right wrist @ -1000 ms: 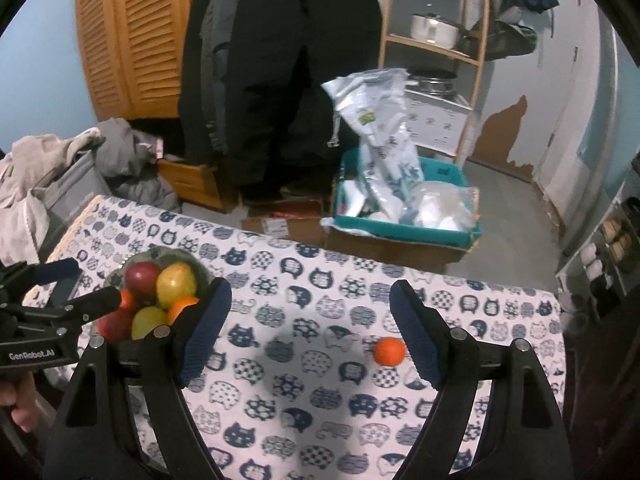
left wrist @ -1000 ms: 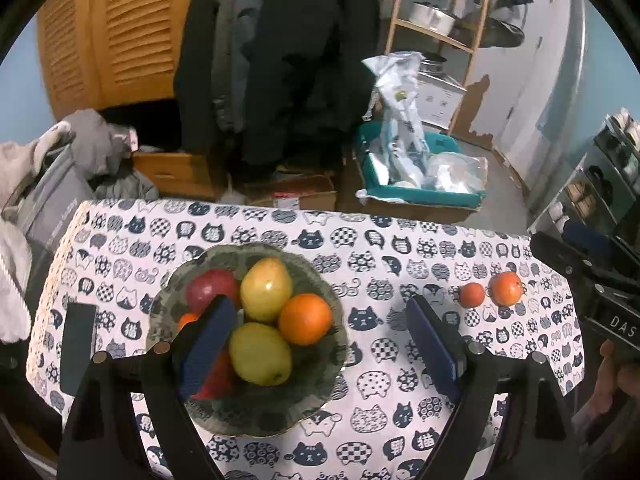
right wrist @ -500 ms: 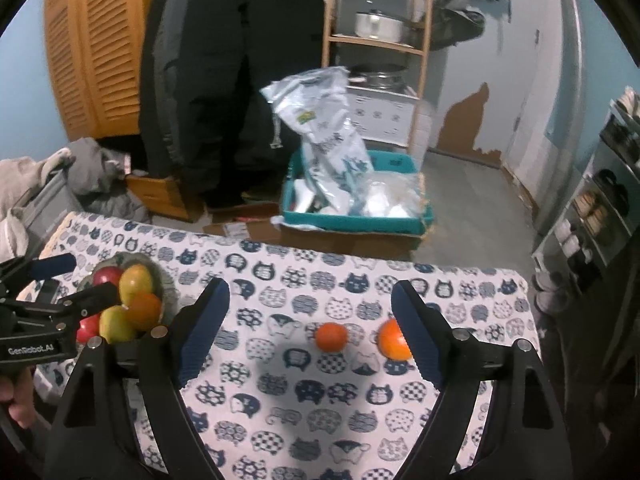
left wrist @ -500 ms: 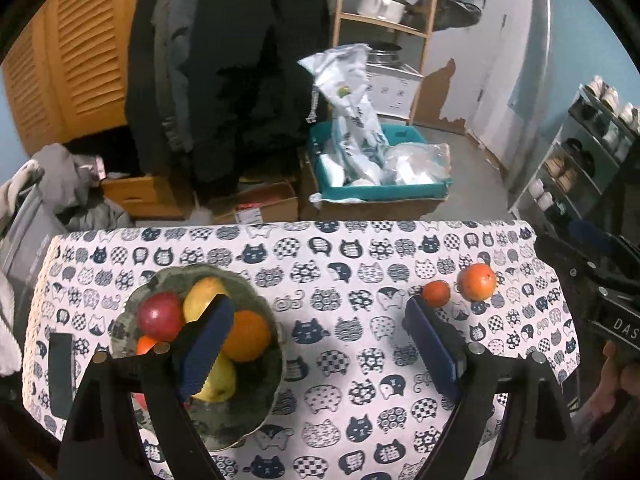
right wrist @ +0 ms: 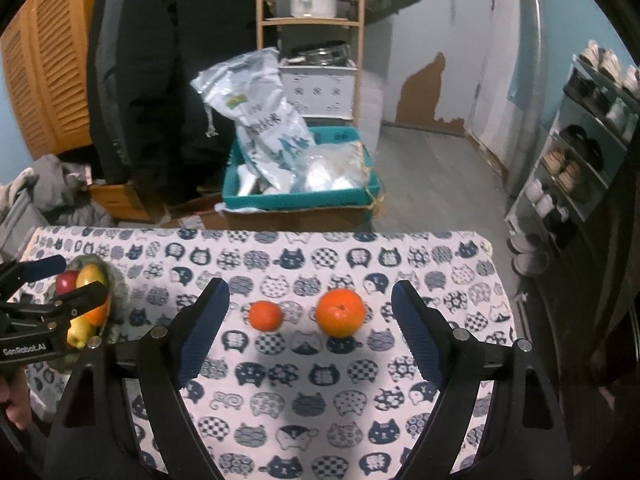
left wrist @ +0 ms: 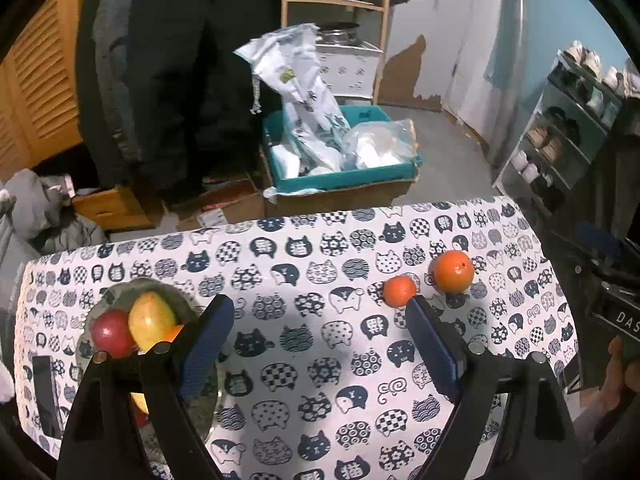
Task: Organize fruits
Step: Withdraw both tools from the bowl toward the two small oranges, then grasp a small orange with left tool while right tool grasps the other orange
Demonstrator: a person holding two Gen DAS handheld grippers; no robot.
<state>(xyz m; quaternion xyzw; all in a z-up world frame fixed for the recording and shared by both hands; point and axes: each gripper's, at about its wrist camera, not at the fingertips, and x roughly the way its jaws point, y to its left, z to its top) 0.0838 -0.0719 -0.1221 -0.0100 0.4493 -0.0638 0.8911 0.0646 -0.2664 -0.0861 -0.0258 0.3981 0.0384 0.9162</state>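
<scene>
1. Nearest to me, my right gripper (right wrist: 308, 332) has its jaws apart with nothing between the pads; it points down at the cat-print tablecloth (right wrist: 280, 400).
2. My left gripper (left wrist: 320, 344) is also spread wide and empty, over bare cloth between the bowl and the loose fruit.
3. Just beyond the right gripper's fingertips lie the two loose fruits: the small orange (right wrist: 266, 315) toward its left finger and the large orange (right wrist: 340, 313) toward its right finger. They sit side by side, near each other but apart, and both fall inside the span of the open jaws.
4. From the left wrist view, those oranges lie ahead and off to the right, past its right finger, so I judge the right hand the better placed to take one.
5. Both are round, so no long axis matters; I only need to centre on one, or the other may get nudged.
6. Farther left stands the fruit bowl (right wrist: 116, 280), well apart from the oranges, holding a red apple (left wrist: 112, 332), a yellow pear (left wrist: 150, 320) and other fruit partly hidden behind the left gripper.
7. Beyond the table's far edge, a teal box (right wrist: 300, 198) sits on the floor.
</scene>
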